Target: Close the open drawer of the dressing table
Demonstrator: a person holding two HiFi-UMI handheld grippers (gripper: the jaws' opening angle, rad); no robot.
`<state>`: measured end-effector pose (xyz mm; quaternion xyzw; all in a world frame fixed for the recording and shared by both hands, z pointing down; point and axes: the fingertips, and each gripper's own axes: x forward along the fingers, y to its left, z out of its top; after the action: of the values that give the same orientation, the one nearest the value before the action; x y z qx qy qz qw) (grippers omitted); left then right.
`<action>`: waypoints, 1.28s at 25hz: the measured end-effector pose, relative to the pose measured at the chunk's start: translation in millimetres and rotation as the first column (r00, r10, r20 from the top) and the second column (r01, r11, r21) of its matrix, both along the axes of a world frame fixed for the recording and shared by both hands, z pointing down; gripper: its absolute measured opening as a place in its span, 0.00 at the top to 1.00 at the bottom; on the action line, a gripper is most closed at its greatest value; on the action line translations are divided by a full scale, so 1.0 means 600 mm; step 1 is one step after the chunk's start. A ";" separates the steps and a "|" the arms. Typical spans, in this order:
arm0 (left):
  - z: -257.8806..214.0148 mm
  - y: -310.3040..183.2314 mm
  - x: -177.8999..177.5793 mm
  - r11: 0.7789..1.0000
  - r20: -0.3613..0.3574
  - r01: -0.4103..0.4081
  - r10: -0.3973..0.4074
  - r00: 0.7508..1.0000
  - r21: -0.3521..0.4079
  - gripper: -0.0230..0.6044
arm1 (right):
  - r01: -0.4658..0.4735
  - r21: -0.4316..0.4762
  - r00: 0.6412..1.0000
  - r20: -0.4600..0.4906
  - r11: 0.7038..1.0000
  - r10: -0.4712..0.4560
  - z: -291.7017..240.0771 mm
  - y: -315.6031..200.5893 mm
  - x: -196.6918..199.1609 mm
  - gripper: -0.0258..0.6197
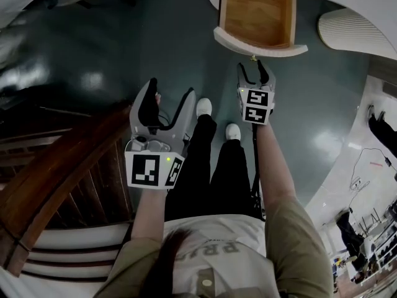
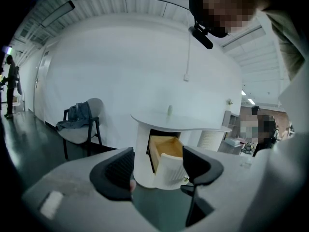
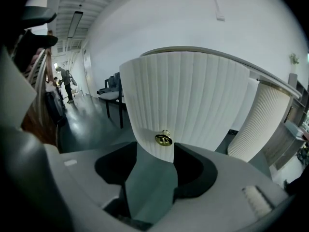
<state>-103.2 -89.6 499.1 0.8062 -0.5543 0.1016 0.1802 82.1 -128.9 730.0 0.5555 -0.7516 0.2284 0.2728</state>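
A dark glossy floor [image 1: 111, 42], a white wall [image 2: 120, 66] and a chair [image 2: 79, 134] draped with clothing.

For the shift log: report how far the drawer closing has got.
Done: nothing; the drawer stands pulled out, wooden inside showing. In hand: the right tool, jaws apart, lined up just short of its brass knob; the left tool is open, holding nothing. Remaining: push the drawer shut.

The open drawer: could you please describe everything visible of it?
The drawer stands pulled out of the white dressing table, its light wooden inside empty as far as seen. Its curved front is white and fluted, with a small brass-coloured knob low at the middle. The right gripper, jaws apart, points at the knob from just short of it; nothing seems to touch the drawer.
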 end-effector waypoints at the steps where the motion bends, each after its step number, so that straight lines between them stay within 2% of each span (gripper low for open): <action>1: 0.002 -0.003 -0.001 1.000 0.002 0.000 0.001 1.000 -0.002 0.43 | -0.005 -0.002 1.000 0.000 1.000 0.005 0.002 -0.001 0.001 0.58; 7: 0.020 -0.024 -0.008 1.000 0.006 0.003 -0.003 1.000 -0.021 0.43 | -0.023 -0.004 1.000 -0.013 1.000 0.023 0.009 -0.012 0.004 0.65; 12: 0.026 -0.039 -0.007 1.000 0.005 -0.010 0.010 1.000 -0.029 0.43 | -0.061 -0.005 0.998 -0.007 0.998 0.061 0.007 -0.019 0.014 0.78; 22: 0.035 -0.064 -0.012 0.998 0.001 -0.054 0.054 0.999 -0.036 0.43 | -0.080 -0.023 0.996 0.030 0.997 0.081 0.015 -0.020 0.014 0.79; 28: 0.033 -0.068 -0.014 0.995 -0.003 -0.096 0.096 0.995 -0.020 0.43 | -0.089 -0.026 0.996 0.022 0.996 0.090 0.015 -0.017 0.016 0.79; 32: 0.040 -0.068 -0.011 0.995 0.000 -0.094 0.094 0.996 -0.018 0.43 | -0.087 -0.020 0.996 0.023 0.996 0.088 0.014 -0.020 0.021 0.80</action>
<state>-109.7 -130.5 523.0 0.8299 -0.5147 0.1152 0.1822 94.4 -141.1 738.3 0.5824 -0.7277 0.2539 0.2586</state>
